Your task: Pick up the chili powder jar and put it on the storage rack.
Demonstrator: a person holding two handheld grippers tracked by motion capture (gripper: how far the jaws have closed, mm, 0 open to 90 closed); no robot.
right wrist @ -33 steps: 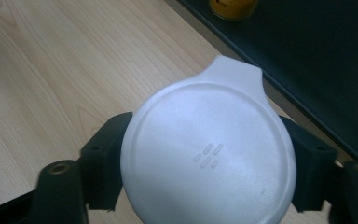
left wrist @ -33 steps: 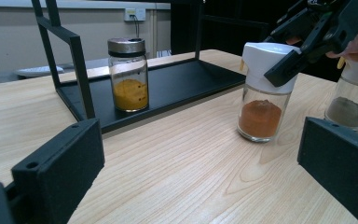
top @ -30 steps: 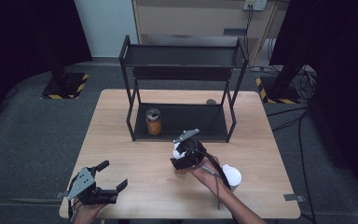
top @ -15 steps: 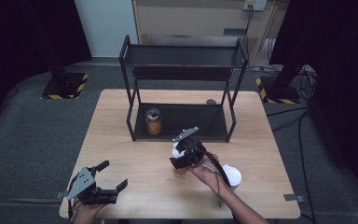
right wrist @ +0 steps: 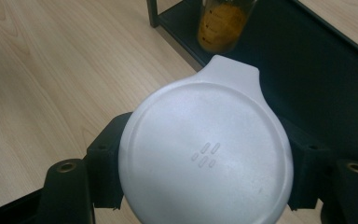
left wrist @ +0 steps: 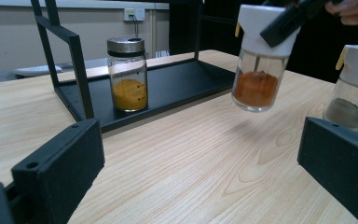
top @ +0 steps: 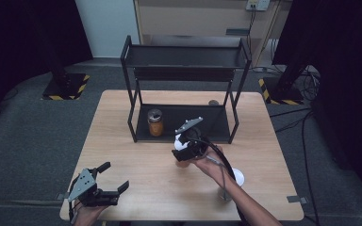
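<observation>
A: Where is the jar now?

B: The right gripper (top: 183, 149) pinches the white-lidded spice jar (left wrist: 260, 60) by its lid, one jaw on each side. The jar hangs above the table (top: 122, 155), just in front of the black rack (top: 184, 70).

A: And the other hand?

B: The left gripper (top: 106, 186) has its jaws spread and nothing between them, near the table's front edge.

A: What can go wrong?

B: I think the hold is only on the lid (right wrist: 205, 154). If the lid is loose, the glass part can drop. Also the yellow spice jar (top: 155, 122) stands already on the lower shelf (top: 207, 123), so a careless approach can knock it, or hit the rack's post. The grey spice jar (left wrist: 354, 88) is near too.
</observation>
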